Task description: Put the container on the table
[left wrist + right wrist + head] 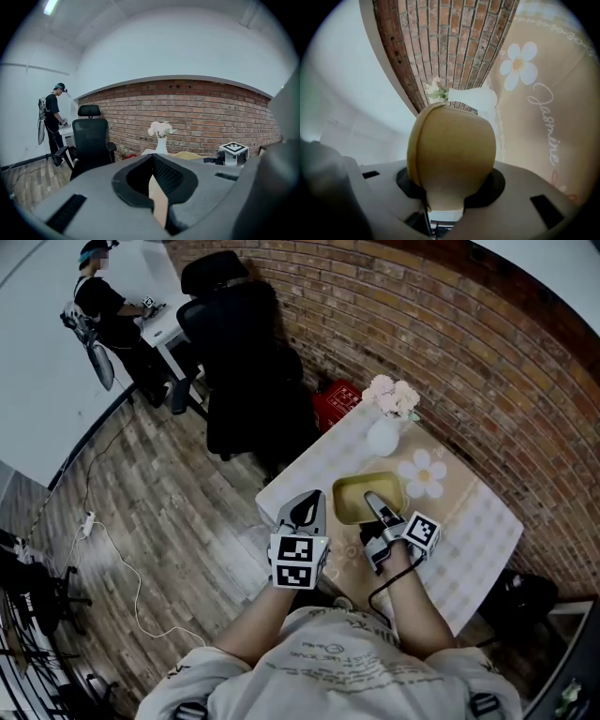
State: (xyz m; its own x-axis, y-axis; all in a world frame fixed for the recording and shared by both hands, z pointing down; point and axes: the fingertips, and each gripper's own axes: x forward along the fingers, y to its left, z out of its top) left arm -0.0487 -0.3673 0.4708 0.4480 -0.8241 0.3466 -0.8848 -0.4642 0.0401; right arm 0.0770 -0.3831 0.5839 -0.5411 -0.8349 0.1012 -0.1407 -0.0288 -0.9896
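A mustard-yellow rectangular container (368, 495) sits over the beige daisy-print tablecloth of the table (473, 531), just in front of the white vase (382, 435). Whether it rests on the cloth I cannot tell. My right gripper (376, 505) is shut on the container's near rim. In the right gripper view the container (452, 145) fills the space between the jaws of that gripper (447, 199). My left gripper (311, 501) hovers at the table's near-left edge, left of the container, with its fingers together and nothing in them. Its jaws (152, 161) fill the lower half of the left gripper view.
The vase (161, 144) holds pale pink flowers (394, 395). A brick wall (450, 343) runs behind the table. A black office chair (246, 371) and a red object (336, 404) stand to the left. A person (101, 306) works at a far desk. A cable (122, 559) lies on the wooden floor.
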